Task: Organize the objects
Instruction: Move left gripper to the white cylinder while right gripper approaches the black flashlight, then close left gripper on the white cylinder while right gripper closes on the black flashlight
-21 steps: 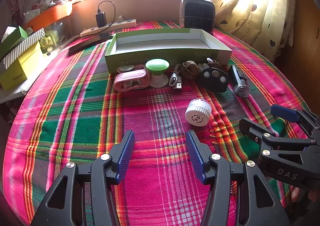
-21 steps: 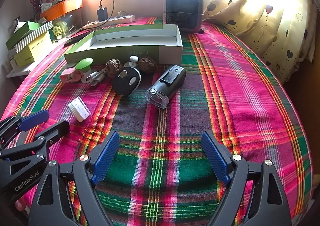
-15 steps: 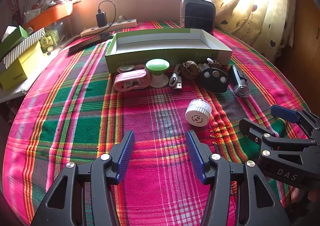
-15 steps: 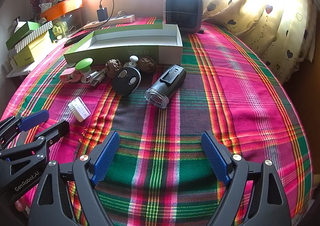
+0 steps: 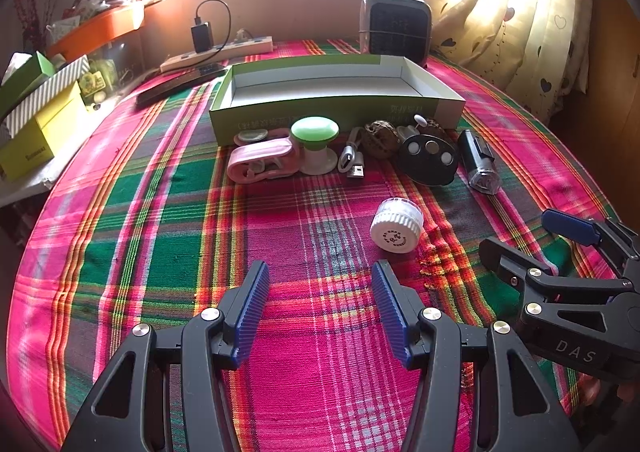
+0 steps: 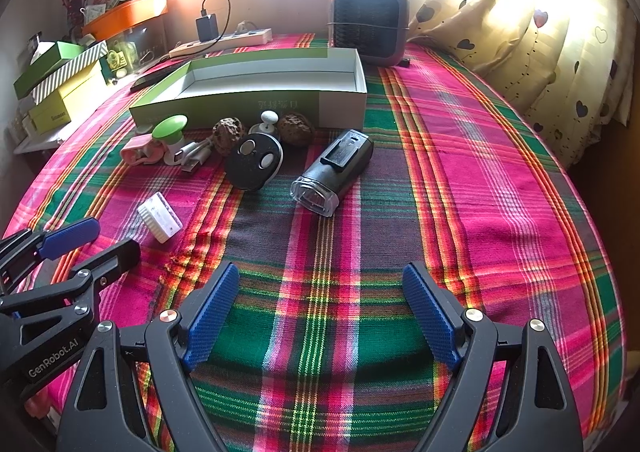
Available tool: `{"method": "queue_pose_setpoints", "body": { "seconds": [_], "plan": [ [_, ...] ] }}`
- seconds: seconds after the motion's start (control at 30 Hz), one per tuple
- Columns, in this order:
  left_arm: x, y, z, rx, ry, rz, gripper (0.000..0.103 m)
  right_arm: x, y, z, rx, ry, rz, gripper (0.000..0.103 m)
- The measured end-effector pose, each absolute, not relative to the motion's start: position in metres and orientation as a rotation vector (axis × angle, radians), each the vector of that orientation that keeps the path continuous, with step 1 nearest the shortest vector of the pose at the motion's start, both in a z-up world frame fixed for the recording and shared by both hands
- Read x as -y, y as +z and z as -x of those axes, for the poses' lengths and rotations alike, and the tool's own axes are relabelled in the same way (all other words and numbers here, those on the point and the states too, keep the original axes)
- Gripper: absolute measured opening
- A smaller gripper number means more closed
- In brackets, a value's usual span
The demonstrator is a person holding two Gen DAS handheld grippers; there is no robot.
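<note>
An empty green and white box (image 5: 336,107) (image 6: 256,101) lies on the plaid cloth. Along its near side sit a pink holder (image 5: 262,163), a green-topped knob (image 5: 315,143) (image 6: 170,131), a USB cable (image 5: 352,161), two walnuts (image 5: 380,135) (image 6: 296,125), a black round remote (image 5: 428,159) (image 6: 254,161) and a black flashlight (image 5: 478,159) (image 6: 334,171). A white ribbed cap (image 5: 396,226) (image 6: 160,217) lies apart, nearer to me. My left gripper (image 5: 320,312) (image 6: 86,242) is open over bare cloth. Beside it, my right gripper (image 6: 320,316) (image 5: 528,236) is open too, with nothing between its fingers.
A small heater (image 6: 370,23) stands behind the box, with a power strip and charger (image 6: 220,37) at the back. Stacked green and yellow boxes (image 6: 60,79) sit on a ledge at left. Heart-patterned curtains (image 6: 540,31) hang at right. The table edge curves away on both sides.
</note>
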State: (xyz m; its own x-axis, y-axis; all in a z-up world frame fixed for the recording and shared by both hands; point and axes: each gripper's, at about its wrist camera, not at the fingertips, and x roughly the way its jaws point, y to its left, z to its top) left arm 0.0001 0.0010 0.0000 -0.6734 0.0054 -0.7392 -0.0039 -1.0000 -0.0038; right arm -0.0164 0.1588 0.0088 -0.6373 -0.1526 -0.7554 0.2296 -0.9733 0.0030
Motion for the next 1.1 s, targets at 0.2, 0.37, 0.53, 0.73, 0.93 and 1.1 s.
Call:
{"method": "queue_pose_setpoints", "body": {
  "seconds": [0.2,0.37,0.53,0.73,0.93,1.1],
  "plan": [
    [0.003,0.000,0.001,-0.002,2.846,1.266,0.052,-0.158,0.009,0.020,-0.140,-2.665,-1.221,0.084],
    [0.001,0.000,0.004,0.008,2.805,1.251,0.052,-0.163,0.010,0.027,-0.136,-2.668,-1.239,0.084],
    [-0.007,0.002,0.010,-0.004,2.741,1.249,0.052,-0.165,0.010,0.033,-0.140,-2.660,-1.260,0.084],
    [-0.017,0.003,0.020,-0.072,2.701,1.265,0.052,-0.164,0.010,0.044,-0.143,-2.652,-1.284,0.084],
    [-0.019,0.003,0.031,-0.110,2.702,1.278,0.052,-0.163,0.011,0.059,-0.122,-2.674,-1.307,0.084],
    [-0.015,0.003,0.039,-0.103,2.721,1.289,0.052,-0.162,0.012,0.071,-0.112,-2.684,-1.333,0.084]
  ]
}}
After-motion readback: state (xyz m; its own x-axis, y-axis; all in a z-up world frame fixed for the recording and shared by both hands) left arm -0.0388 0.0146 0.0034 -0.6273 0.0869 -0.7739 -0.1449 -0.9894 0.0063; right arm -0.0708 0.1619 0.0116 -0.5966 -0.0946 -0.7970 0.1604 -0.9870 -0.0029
